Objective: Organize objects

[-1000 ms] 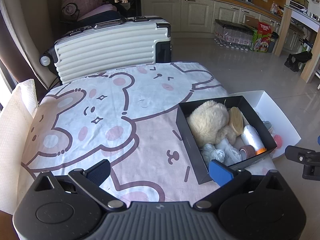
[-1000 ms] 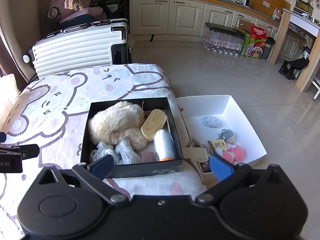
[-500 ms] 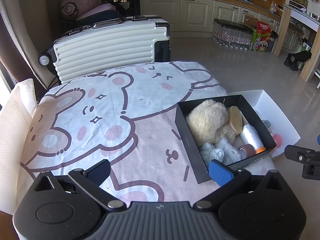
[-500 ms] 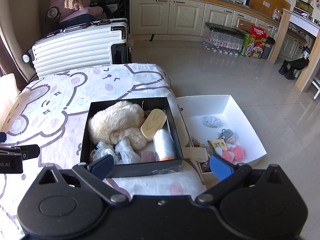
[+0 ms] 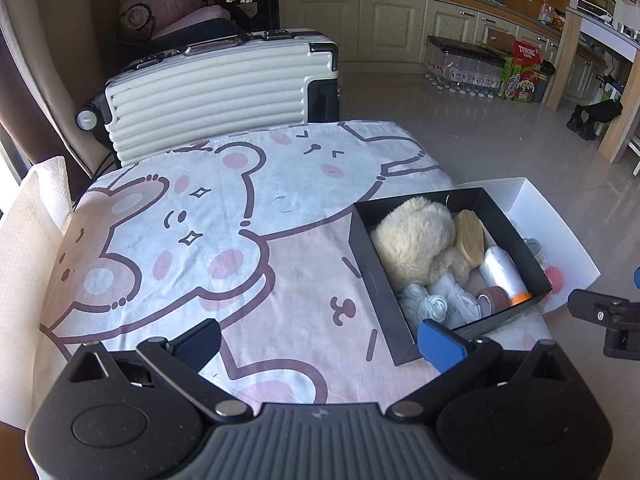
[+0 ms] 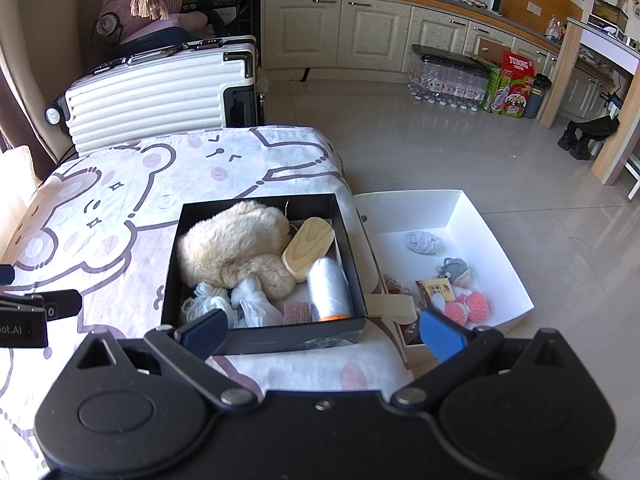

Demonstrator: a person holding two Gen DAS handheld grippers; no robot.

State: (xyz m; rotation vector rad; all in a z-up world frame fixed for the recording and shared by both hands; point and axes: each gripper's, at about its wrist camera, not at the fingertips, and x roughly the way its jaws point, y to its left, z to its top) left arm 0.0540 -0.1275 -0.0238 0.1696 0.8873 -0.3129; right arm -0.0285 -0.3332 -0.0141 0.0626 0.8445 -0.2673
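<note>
A black box [image 6: 280, 336] sits at the right edge of the bear-print cloth [image 5: 224, 240]. It holds a cream plush toy [image 6: 236, 244], a wooden piece [image 6: 308, 242], a white roll [image 6: 328, 288], pale yarn [image 6: 206, 302] and a small pink roll [image 6: 297, 310]. Beside it, lower down, a white box [image 6: 492, 248] contains a grey cloth ball [image 6: 422, 241], a grey knitted toy [image 6: 454, 268], a small card [image 6: 434, 289] and pink knitted balls [image 6: 468, 307]. My left gripper [image 5: 320, 342] stands open over the cloth, left of the black box [image 5: 374, 280]. My right gripper [image 6: 322, 330] stands open at the black box's near wall. Both hold nothing.
A white ribbed suitcase [image 5: 216, 92] stands behind the table. Cream kitchen cabinets [image 6: 360, 36], packs of bottles [image 6: 448, 76] and a red-green carton [image 6: 510, 80] line the far wall across a tiled floor [image 6: 460, 152]. A white padded surface [image 5: 24, 248] borders the cloth on the left.
</note>
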